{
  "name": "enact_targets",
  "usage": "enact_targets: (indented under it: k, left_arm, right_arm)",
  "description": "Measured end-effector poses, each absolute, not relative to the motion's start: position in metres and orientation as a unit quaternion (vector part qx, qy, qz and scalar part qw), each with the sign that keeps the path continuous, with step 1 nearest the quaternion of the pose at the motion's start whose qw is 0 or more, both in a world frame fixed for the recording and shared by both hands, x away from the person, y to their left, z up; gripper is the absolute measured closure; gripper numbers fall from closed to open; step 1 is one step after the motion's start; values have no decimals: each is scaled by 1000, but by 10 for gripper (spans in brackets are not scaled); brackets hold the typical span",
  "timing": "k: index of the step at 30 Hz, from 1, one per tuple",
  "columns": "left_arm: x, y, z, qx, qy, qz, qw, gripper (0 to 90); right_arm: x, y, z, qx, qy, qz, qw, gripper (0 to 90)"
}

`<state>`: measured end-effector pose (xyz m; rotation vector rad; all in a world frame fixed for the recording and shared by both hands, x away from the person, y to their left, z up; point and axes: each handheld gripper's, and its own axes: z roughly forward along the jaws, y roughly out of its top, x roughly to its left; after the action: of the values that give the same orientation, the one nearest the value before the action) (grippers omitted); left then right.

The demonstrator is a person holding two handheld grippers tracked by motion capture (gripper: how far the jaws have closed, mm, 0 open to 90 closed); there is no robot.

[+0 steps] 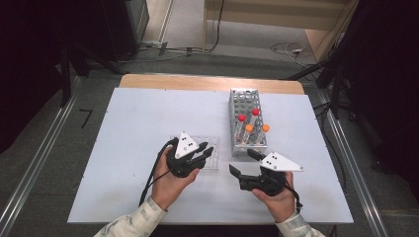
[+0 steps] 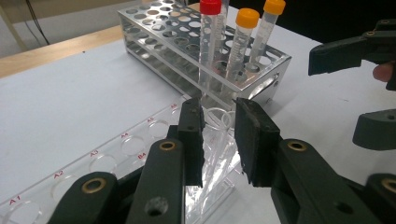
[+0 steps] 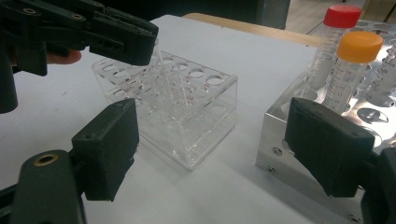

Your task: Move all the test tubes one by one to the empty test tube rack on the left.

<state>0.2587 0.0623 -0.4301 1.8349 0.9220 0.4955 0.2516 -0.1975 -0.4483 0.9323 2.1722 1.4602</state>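
**Clear rack under the left tongs, capped tubes waiting in the metal rack**

The left tongs [image 1: 206,151] hover over the clear acrylic rack [image 1: 211,161] near the table's [image 1: 128,128] middle, jaws narrowly parted above its right end, gripping nothing. The right tongs [image 1: 243,163] sit at its 3 o'clock, jaws wide apart and empty. At 1 o'clock stands the metal tube rack [image 1: 244,98], holding red-capped tubes [image 1: 241,119] and orange-capped tubes [image 1: 249,129]. The acrylic rack looks light, stiff, slick and liable to slide; its end walls seem the safest hold. The tubes look light and slippery; gripping just under the cap seems best.
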Motion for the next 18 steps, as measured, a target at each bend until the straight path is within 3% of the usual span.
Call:
enact_targets:
  k: [18]
  left_arm:
    - [259, 68, -426, 742, 388, 193, 511, 638]
  right_arm:
    - [257, -206, -447, 345, 760, 513, 198, 172]
